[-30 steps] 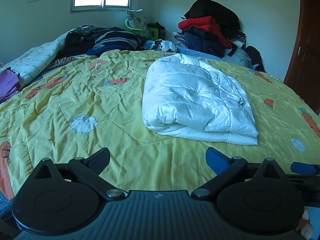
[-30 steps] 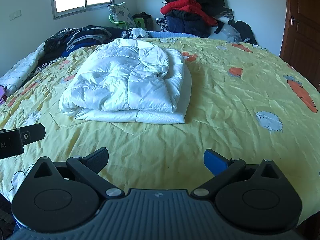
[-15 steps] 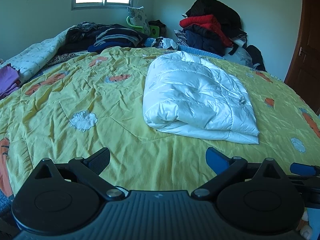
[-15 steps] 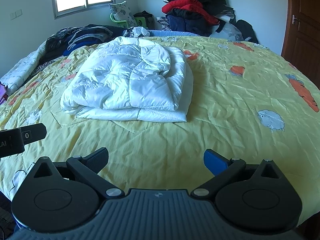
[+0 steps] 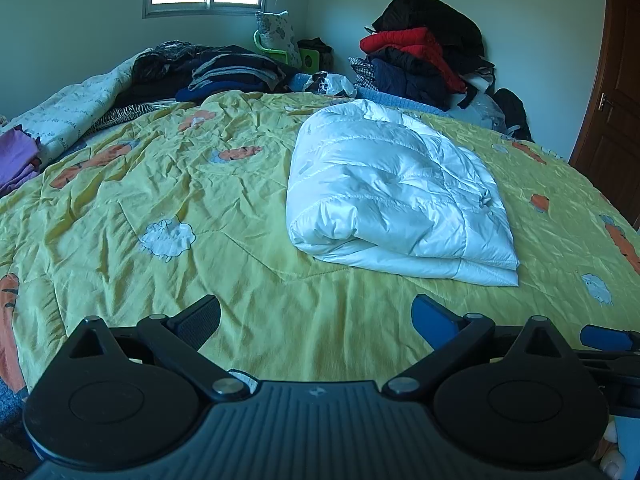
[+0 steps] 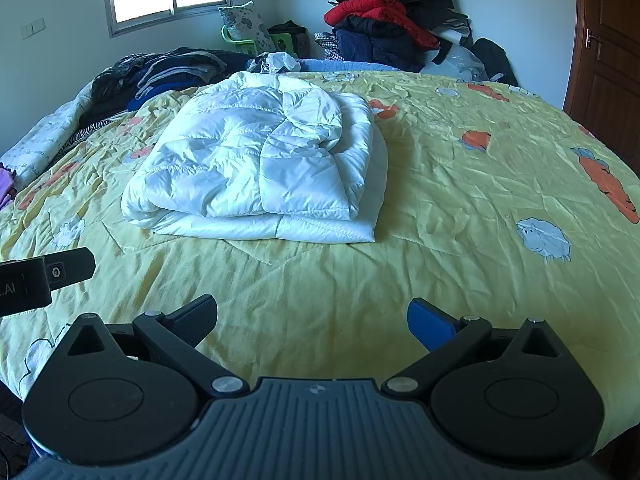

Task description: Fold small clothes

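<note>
Jacket: a white puffer jacket (image 5: pixel 396 196) lies folded into a thick bundle on the bed, toward the middle; its rolled edge faces near; nothing touches it
Bed cover: yellow quilt (image 5: pixel 168 184) printed with carrots and sheep, wrinkled all over
Left gripper (image 5: pixel 316 314): low at the near edge of the bed, well apart from the jacket; fingers spread wide, holding nothing
Right gripper (image 6: pixel 312 312): beside it at the near edge; fingers likewise wide apart and bare
Far side: dark folded clothes (image 5: pixel 224 74) at far left; a heap of red and black coats (image 6: pixel 384 24) against the far wall
Right: brown door (image 5: pixel 616 92)
</note>
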Action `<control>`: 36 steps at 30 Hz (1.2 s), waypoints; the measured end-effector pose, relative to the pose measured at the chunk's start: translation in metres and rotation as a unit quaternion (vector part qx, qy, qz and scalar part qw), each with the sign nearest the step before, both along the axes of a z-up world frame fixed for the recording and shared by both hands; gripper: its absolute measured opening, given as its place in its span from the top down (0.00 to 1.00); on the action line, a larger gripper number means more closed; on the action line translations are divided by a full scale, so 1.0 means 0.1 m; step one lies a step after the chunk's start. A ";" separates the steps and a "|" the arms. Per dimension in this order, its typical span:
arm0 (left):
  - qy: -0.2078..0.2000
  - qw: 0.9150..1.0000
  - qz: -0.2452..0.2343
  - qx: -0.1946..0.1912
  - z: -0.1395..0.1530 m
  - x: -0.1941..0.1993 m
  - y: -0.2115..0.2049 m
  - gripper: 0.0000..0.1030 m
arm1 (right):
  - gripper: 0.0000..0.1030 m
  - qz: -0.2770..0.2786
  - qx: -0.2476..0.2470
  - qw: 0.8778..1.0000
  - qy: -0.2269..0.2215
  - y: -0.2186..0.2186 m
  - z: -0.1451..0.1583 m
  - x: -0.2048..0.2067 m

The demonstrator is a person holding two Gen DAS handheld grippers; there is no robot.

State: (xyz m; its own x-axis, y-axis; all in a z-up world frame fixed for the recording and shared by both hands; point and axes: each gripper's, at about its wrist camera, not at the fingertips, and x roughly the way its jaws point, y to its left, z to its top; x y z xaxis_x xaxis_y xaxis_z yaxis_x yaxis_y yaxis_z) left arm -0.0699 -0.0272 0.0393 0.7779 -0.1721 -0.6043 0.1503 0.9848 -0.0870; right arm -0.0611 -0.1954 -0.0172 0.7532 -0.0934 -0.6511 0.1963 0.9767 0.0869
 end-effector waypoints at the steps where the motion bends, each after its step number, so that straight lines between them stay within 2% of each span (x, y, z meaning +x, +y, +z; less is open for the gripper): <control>1: 0.000 1.000 0.000 0.000 0.00 0.00 0.00 0.01 | 0.00 0.000 0.000 1.000 0.000 0.00 0.00 0.00; 36: 0.006 1.000 0.003 -0.003 -0.02 0.02 0.00 0.01 | 0.00 0.005 0.004 1.000 0.007 -0.04 -0.01 0.04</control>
State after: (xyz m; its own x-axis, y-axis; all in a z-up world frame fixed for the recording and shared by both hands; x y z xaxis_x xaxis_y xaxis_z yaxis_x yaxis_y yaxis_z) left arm -0.0676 -0.0272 0.0377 0.7722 -0.1705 -0.6120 0.1427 0.9853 -0.0943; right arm -0.0575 -0.1998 -0.0187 0.7454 -0.0810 -0.6616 0.1881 0.9778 0.0922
